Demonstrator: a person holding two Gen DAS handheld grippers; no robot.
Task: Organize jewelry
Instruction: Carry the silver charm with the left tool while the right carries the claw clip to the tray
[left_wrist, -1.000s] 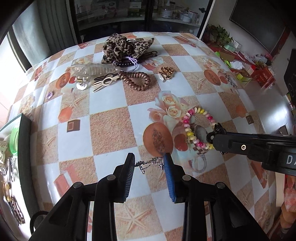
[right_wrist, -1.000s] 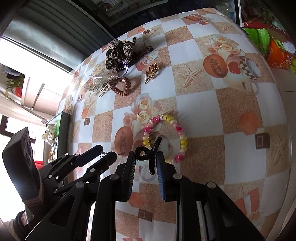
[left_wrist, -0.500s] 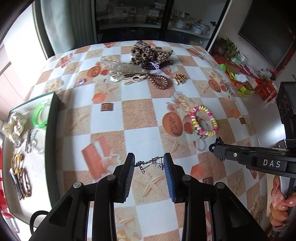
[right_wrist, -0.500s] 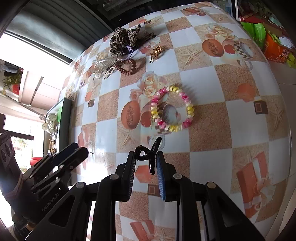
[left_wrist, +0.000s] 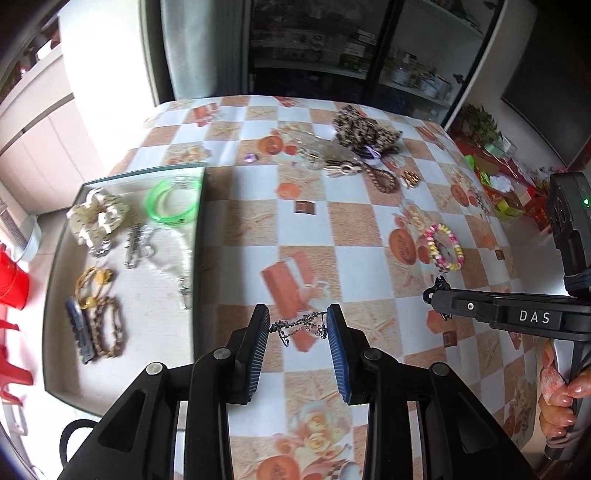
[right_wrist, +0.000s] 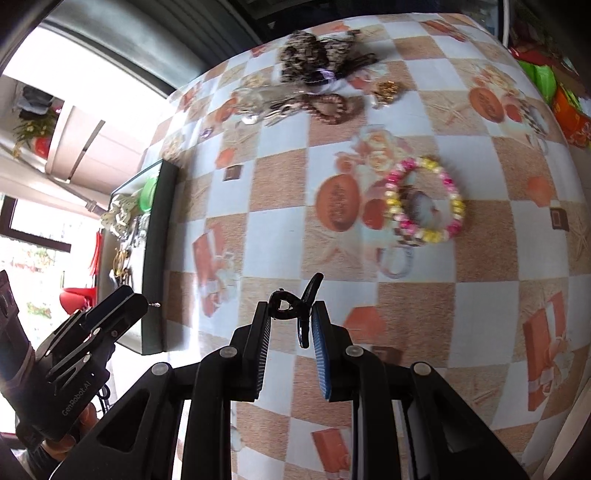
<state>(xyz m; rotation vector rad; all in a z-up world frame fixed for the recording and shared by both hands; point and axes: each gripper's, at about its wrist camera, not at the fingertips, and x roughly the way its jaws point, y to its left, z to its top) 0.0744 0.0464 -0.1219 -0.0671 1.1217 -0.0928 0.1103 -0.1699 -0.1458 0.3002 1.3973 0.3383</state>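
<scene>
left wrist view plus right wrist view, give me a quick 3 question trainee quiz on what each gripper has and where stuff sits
1. True or false: the left gripper is shut on a silver chain piece.
2. The right gripper holds: A) pink and yellow bead bracelet B) black hair claw clip C) brown spiral hair tie
3. Fill in: the green bangles lie in the ___.

Key: 1 true; 2 B; 3 tray.
</scene>
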